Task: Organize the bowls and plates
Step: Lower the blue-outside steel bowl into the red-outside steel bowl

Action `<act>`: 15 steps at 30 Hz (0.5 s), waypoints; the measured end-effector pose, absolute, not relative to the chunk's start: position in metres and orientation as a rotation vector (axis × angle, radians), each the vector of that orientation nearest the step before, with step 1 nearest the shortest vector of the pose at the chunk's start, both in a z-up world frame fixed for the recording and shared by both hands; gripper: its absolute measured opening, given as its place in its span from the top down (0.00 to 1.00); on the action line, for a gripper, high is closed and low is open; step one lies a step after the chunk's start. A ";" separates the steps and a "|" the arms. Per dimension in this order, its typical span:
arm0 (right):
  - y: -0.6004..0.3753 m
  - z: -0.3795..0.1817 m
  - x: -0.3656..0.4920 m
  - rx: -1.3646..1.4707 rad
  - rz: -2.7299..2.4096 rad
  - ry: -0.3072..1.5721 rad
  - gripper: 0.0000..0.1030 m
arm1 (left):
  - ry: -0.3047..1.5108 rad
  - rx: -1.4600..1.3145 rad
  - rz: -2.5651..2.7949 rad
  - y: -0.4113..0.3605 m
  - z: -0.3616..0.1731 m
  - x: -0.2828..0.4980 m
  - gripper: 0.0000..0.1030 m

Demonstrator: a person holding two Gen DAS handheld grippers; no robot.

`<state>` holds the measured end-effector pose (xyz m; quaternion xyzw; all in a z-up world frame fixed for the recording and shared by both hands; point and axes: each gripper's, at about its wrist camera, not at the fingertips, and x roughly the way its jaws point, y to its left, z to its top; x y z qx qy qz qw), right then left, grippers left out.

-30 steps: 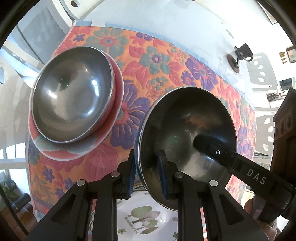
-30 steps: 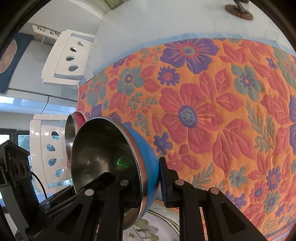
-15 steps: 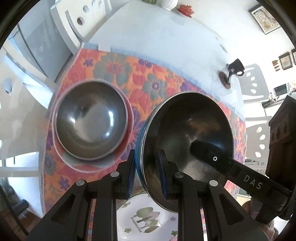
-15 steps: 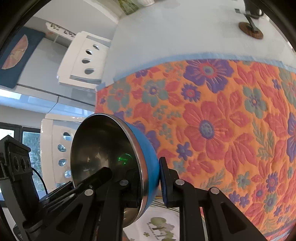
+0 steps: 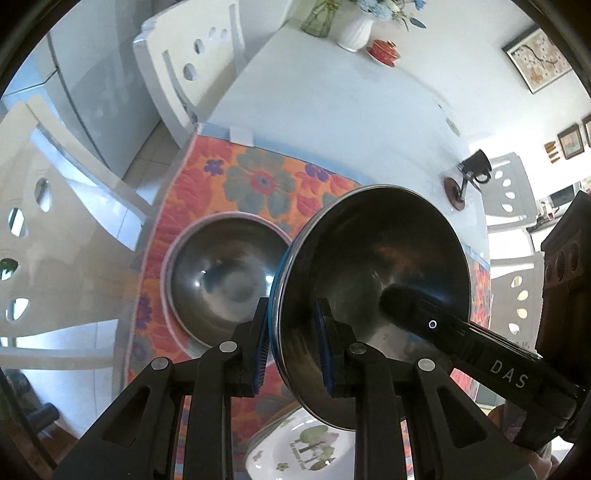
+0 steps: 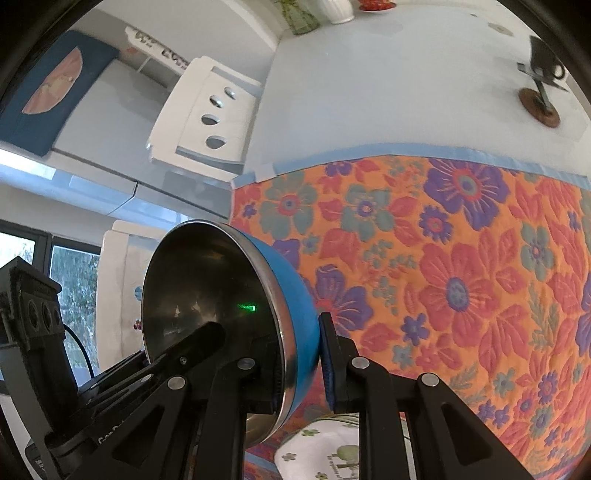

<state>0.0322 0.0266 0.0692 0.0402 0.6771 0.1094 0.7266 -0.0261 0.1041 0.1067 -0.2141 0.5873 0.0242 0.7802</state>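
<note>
**Blue steel bowl held by two grippers above the floral mat**

The left hand-held gripper [image 5: 291, 345] is clamped on the rim of a blue-sided steel bowl [image 5: 373, 266], one pad on the blue outer wall and the other inside the steel basin. The right hand-held gripper [image 6: 301, 363] grips the same bowl's rim at the opposite side; in the left wrist view it enters from 4 o'clock, its black finger lying inside the basin. The bowl is tilted and lifted clear of the floral placemat [image 6: 443, 258].

At 9 o'clock from the held bowl, a second steel bowl [image 5: 225, 273] sits on a pink-rimmed plate [image 5: 166, 295] that rests on the placemat. At 6 o'clock, below the grippers, lies a white plate printed with green trees [image 5: 306, 446].

The placemat covers the near part of a white counter [image 5: 332, 103]. At 12 o'clock on the far end stand a white vase [image 5: 356, 31] and a small red pot [image 5: 384, 50]; at 2 o'clock sits a black mug stand [image 5: 467, 177]. White chairs [image 5: 192, 70] flank the counter.
</note>
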 end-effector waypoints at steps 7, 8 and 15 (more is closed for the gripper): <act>0.060 0.065 0.040 0.042 0.272 1.501 0.84 | 1.254 -0.479 0.080 0.131 0.109 -0.027 0.81; 0.063 0.064 0.041 0.037 0.276 1.502 0.84 | 1.253 -0.480 0.083 0.134 0.109 -0.027 0.81; 0.088 0.053 0.046 0.004 0.288 1.524 0.83 | 1.260 -0.504 0.100 0.158 0.102 -0.025 0.81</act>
